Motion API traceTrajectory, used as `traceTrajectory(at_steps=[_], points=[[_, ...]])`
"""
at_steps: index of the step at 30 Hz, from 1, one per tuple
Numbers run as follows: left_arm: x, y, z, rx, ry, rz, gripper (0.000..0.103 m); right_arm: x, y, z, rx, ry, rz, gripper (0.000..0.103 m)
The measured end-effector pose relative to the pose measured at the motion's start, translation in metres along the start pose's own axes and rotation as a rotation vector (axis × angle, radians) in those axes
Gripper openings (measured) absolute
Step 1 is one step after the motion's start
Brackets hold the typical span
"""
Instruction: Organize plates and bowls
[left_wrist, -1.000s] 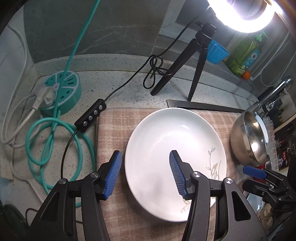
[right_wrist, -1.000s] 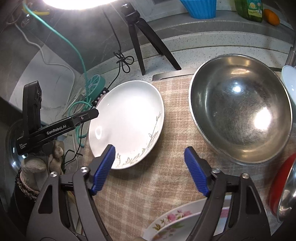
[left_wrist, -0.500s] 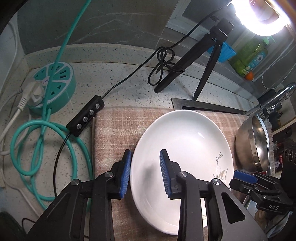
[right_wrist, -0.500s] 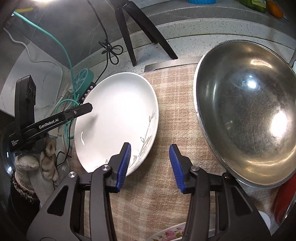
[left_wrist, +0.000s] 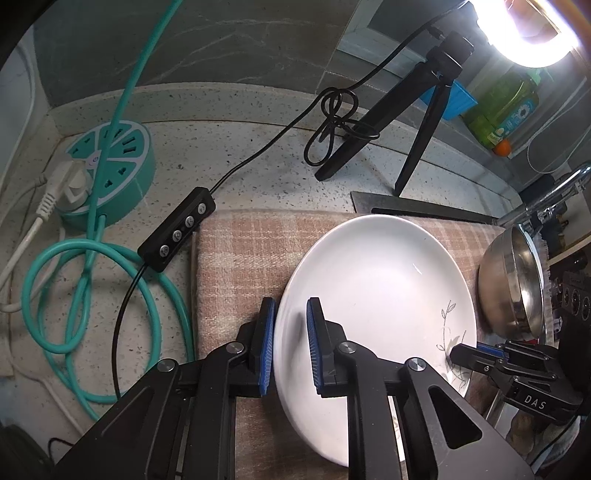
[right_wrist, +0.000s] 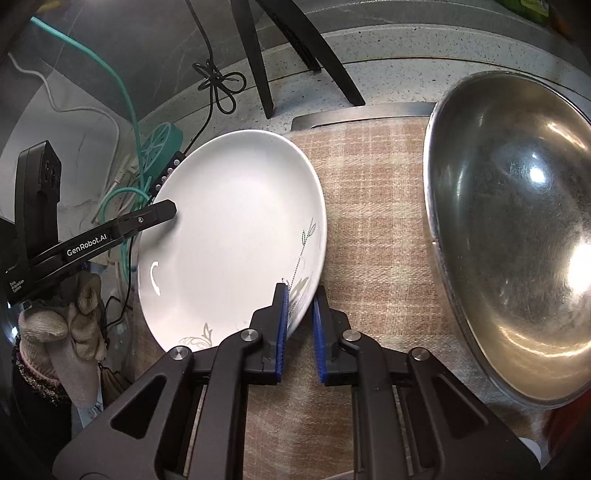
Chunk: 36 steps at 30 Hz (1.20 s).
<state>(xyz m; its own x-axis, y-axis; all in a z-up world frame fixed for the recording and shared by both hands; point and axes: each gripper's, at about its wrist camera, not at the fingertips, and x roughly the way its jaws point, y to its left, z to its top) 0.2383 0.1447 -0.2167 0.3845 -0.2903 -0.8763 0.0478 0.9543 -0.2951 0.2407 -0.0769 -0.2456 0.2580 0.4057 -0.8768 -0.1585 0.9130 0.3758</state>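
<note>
Two grippers had just been closing on one shallow white ceramic plate with a leaf motif (left_wrist: 376, 295), which lay on the checked beige cloth mat (left_wrist: 236, 251). From the left wrist, the left gripper (left_wrist: 290, 345) pinched its near-left rim. From the right wrist, the right gripper (right_wrist: 299, 328) pinched the opposite, patterned rim, apparently so both hands could lift it level, beside the large stainless steel bowl (right_wrist: 517, 236).
</note>
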Motion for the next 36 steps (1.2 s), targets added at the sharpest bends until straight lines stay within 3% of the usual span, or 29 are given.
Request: traceTrajectory(at_steps=[10,23,36], points=[[-0.009,-0.004,-0.011,-0.017,0.001,-0.004,0.015,-0.01,0.001,-0.004,0.003,0.002,0.008,0.013],[-0.051,-0.023,-0.036,-0.031,-0.058,-0.019,0.015,-0.051,0.001,-0.025,-0.042,-0.026,0.041,0.013],[-0.084,-0.073,-0.075,-0.017,-0.107,-0.03,0.015,-0.109,-0.016,-0.056,-0.065,-0.08,0.069,0.013]])
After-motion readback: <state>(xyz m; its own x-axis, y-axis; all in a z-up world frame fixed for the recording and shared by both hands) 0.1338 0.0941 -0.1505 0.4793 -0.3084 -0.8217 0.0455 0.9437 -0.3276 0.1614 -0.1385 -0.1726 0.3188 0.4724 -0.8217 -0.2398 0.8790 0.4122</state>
